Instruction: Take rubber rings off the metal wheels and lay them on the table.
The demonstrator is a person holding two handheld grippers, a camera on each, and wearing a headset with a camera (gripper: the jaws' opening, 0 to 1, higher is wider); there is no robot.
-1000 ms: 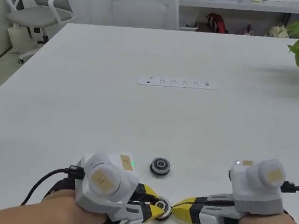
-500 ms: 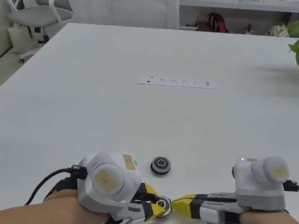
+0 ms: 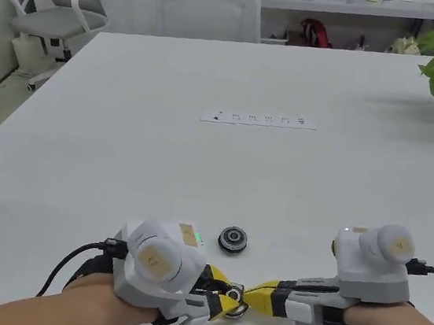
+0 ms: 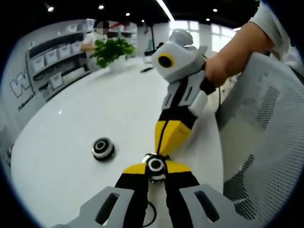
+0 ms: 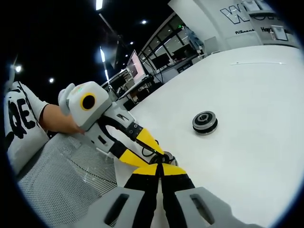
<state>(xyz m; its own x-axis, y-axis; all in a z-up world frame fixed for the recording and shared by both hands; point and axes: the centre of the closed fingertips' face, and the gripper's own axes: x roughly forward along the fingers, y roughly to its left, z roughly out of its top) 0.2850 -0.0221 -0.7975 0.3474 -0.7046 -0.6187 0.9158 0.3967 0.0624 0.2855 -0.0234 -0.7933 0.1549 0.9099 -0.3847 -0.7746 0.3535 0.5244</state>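
moved: right gripper edged left
wheels: two; loose wheel on table, held wheel near front edge
left gripper: pinching held wheel
right gripper: jaws pressed together at its rim
unclear: rubber ring hold

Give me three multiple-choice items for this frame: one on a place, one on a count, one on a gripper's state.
1. Where does the loose black-and-silver metal wheel lie?
A. On the white table, near the left gripper.
B. On the floor.
C. In a tray.
2. How many metal wheels show?
A. One.
B. Two.
C. Four.
3. How do the left gripper's jaws stand?
A. Wide open.
B. Shut on a small metal wheel.
C. Shut on a pen.
Answers: 1 A, it sits on bare tabletop just past the gripper; 2 B, one lies loose and one is clamped; 3 B, the left gripper view shows the yellow tips pinching the wheel.
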